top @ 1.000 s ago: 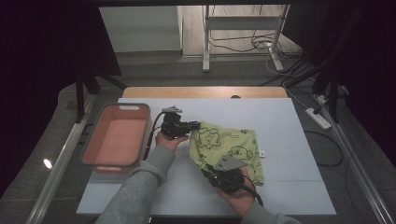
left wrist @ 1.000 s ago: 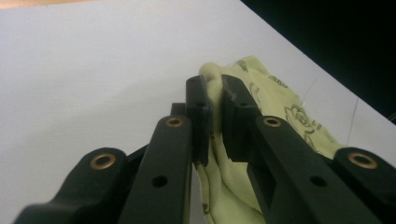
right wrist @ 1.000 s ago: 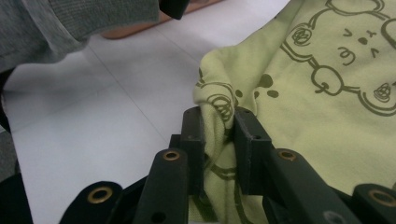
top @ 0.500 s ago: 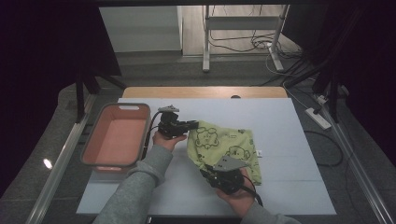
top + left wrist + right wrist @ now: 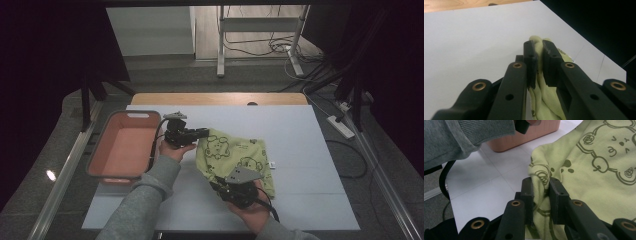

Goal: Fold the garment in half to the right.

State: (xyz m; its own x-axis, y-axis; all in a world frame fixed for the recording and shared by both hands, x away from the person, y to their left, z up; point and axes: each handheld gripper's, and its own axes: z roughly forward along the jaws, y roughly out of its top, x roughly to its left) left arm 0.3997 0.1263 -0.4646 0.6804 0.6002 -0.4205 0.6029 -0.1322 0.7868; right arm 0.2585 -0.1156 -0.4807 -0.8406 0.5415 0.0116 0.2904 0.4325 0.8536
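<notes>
A pale yellow-green cloth printed with bear outlines [image 5: 235, 157] lies on the white worktop [image 5: 300, 130], just right of centre in the high view. The left tongs [image 5: 204, 133] sit at the cloth's upper left corner; in the left gripper view they are nearly closed, pinching a bunched fold of the fabric between the pads. The right tongs [image 5: 220, 186] sit at the cloth's lower edge, low in the frame; in the right gripper view they too clamp a gathered edge of the cloth. The gripped parts seem raised slightly off the worktop, though that is hard to judge. A salmon-pink plastic tub [image 5: 125, 147] stands left of the cloth, apart from it.
</notes>
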